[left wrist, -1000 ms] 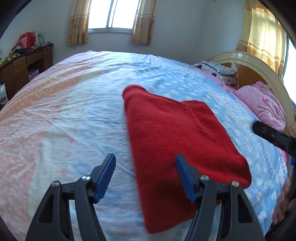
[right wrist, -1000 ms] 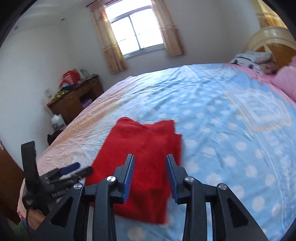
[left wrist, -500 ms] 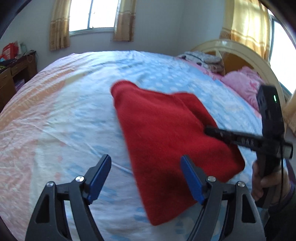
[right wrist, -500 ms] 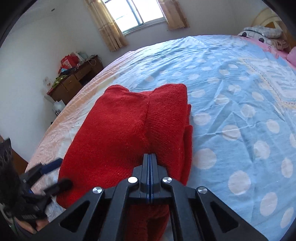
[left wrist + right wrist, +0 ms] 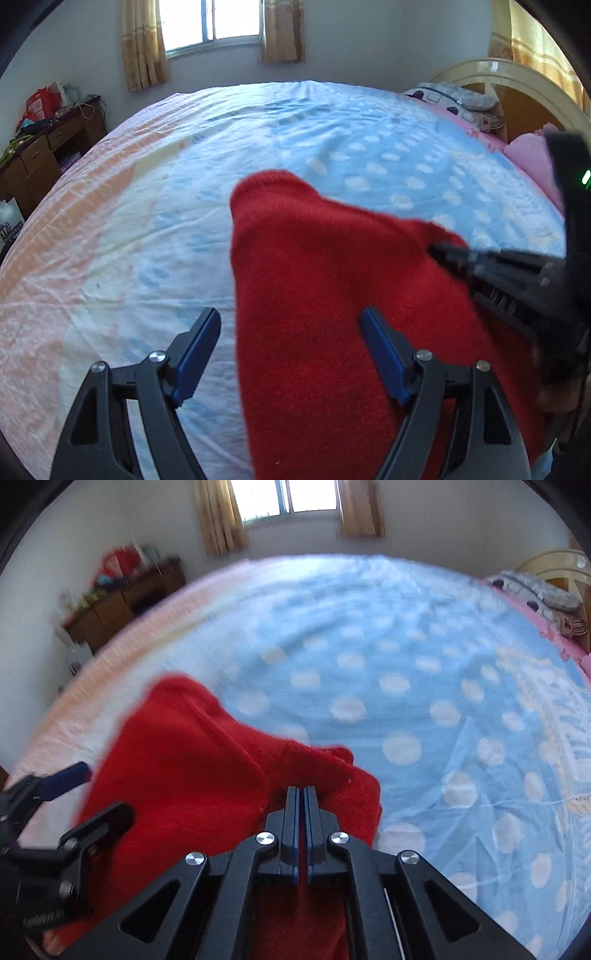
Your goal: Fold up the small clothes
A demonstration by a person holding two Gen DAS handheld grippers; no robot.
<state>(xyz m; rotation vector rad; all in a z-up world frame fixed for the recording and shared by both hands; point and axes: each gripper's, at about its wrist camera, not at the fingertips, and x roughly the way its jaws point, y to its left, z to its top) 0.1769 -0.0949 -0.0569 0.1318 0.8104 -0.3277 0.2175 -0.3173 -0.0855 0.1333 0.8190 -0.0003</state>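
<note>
A red knitted garment (image 5: 314,277) lies on the bed (image 5: 110,240). My left gripper (image 5: 289,314) is open just above it; one finger hangs over the sheet and the other over the cloth, so its left edge runs between them. My right gripper (image 5: 302,790) is shut on a bunched fold at the right edge of the red garment (image 5: 192,768), which rises in a ridge toward the pads. In the left wrist view the right gripper (image 5: 436,251) comes in from the right, tips on the cloth. The left gripper (image 5: 99,794) shows at the left of the right wrist view.
The bed (image 5: 406,701) has a blue sheet with white dots and a pink strip on the left. Pillows (image 5: 454,99) and a pink cushion (image 5: 532,162) lie by the curved headboard (image 5: 517,74). A cluttered wooden desk (image 5: 44,155) stands by the far left wall.
My right gripper came down and shut on the garment's right edge, which now bunches up. My left gripper opened wider and moved in over the garment's left edge.
</note>
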